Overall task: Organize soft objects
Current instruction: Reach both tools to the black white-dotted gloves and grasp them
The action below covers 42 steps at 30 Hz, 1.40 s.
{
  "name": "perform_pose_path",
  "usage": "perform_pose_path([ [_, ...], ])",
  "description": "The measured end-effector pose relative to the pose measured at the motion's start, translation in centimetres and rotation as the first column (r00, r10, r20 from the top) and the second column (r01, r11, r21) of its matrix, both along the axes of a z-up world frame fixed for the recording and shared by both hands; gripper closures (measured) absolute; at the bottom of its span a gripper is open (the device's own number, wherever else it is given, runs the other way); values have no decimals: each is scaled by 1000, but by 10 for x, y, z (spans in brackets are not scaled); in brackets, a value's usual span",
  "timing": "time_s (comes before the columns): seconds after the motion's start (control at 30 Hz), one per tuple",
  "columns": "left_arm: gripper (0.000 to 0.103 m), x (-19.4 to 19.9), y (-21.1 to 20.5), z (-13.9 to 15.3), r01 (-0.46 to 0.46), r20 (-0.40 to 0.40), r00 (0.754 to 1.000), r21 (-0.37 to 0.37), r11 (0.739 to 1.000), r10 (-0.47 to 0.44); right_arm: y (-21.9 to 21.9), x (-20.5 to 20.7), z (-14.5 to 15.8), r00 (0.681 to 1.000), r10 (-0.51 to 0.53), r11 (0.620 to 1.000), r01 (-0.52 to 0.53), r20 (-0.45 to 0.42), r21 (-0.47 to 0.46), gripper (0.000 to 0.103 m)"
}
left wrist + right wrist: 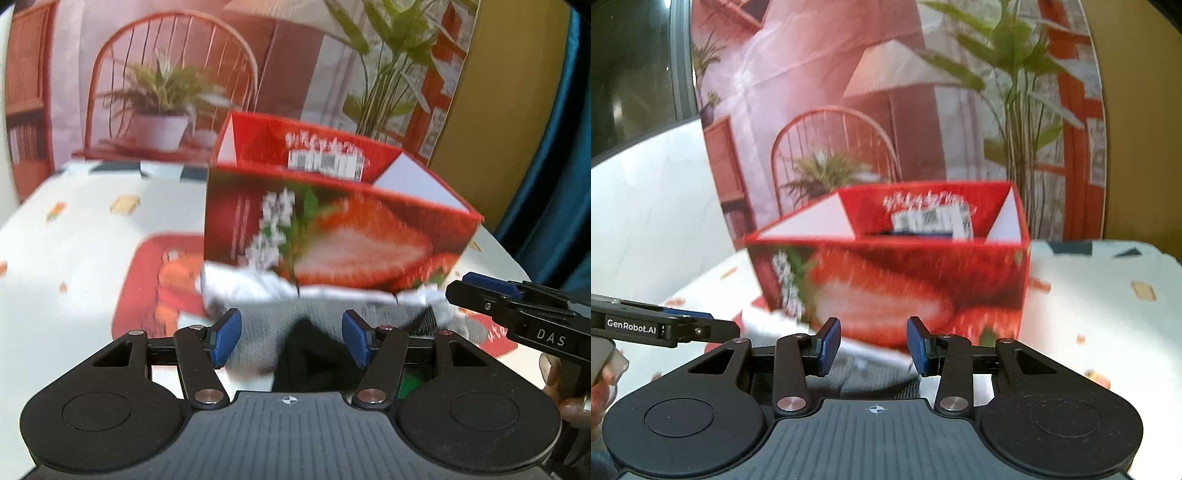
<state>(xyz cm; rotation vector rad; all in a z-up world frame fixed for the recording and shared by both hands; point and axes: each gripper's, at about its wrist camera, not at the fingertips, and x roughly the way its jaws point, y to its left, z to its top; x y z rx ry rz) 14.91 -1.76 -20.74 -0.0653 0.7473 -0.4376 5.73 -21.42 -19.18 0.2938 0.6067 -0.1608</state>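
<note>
The left gripper hangs released over a soft grey-and-black sock – crumpled on the table, at the glossy red box's six o'clock; the right gripper – blue pads parted – grasps nothing.

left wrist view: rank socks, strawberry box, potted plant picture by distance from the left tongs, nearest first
1. Socks: grey and white cloth heap right in front of the left tongs, partly between the open pads.
2. Strawberry box: red, open-topped, just behind the socks, centre-right on the table.
3. Potted plant picture: on the printed backdrop behind the table, upper left.
</note>
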Motion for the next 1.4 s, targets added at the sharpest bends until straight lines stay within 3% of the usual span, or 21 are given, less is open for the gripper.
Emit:
perform_pose_path([
  [0.23,42,-3,4,-24,-24,-49,999,-21,999,23,5,-17,-25,997,-34,998,37,-62,50,65],
  [0.37,48,-3,5,-33,-23,-62,998,-69,997,18,5,-21,-38,995,-54,997,58,-80,53,57],
  [0.57,50,3,4,-45,-32,-84,996,-84,996,25,3,-21,-50,993,-72,996,77,-95,55,52],
  [0.7,60,4,1,-54,-9,-106,994,-90,996,0,8,-17,-58,992,-50,998,55,-118,38,50],
  [1.27,66,-1,1,-57,18,-80,997,-79,997,-24,7,-11,-64,989,-36,998,42,-141,44,49],
  [1.4,86,-5,0,-56,25,-65,998,-43,999,-27,7,-11,-64,989,-37,998,43,-141,41,49],
])
